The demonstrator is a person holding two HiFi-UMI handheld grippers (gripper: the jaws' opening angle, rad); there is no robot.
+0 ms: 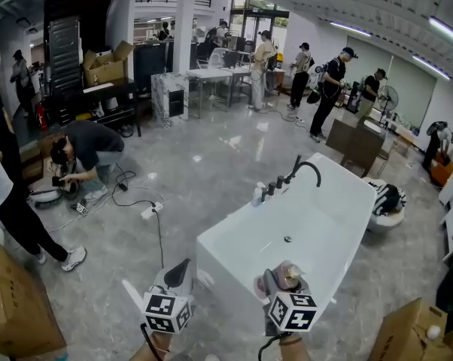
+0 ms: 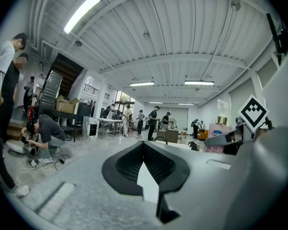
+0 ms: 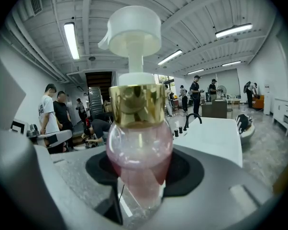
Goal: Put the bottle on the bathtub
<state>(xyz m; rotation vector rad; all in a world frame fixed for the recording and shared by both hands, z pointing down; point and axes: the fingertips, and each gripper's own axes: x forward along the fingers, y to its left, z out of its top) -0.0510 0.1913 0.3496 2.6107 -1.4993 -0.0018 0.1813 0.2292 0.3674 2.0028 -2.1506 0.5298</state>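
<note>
**Head view.**
- Bathtub (image 1: 317, 209): white, freestanding on a grey polished floor (image 1: 211, 164), right of centre. A black faucet (image 1: 305, 168) stands at its far end. A small pale dispenser (image 1: 256, 195) stands on the rim beside the taps.
- Right gripper (image 1: 281, 283): bottom of the view, over the tub's near end, marker cube facing the camera. It holds the bottle (image 1: 291, 275), which shows a gold collar. The bottle is not on the tub.
- Left gripper (image 1: 183, 271): bottom centre-left, just off the tub's near corner, dark fingers drawn together.
- Crouching person (image 1: 91, 145): left, bent over gear and cables on the floor. Several people stand at tables in the background.
- Cardboard box (image 1: 16, 299): lower left corner.

**Left gripper view.**
- Left gripper (image 2: 144, 145): jaws closed against each other at the tips, nothing between them.
- At the right edge are the other gripper's marker cube and the pink, gold-collared bottle (image 2: 219, 135).
- Crouching person at left.

**Right gripper view.**
- Right gripper (image 3: 139, 169): clenched on the bottle (image 3: 137, 143), pads against its lower body.
- Bottle: upright, clear pink body, gold collar, white pump head on top.
- Bathtub (image 3: 211, 138): beyond and to the right of the bottle, apart from it, faucet at its far end.
</note>
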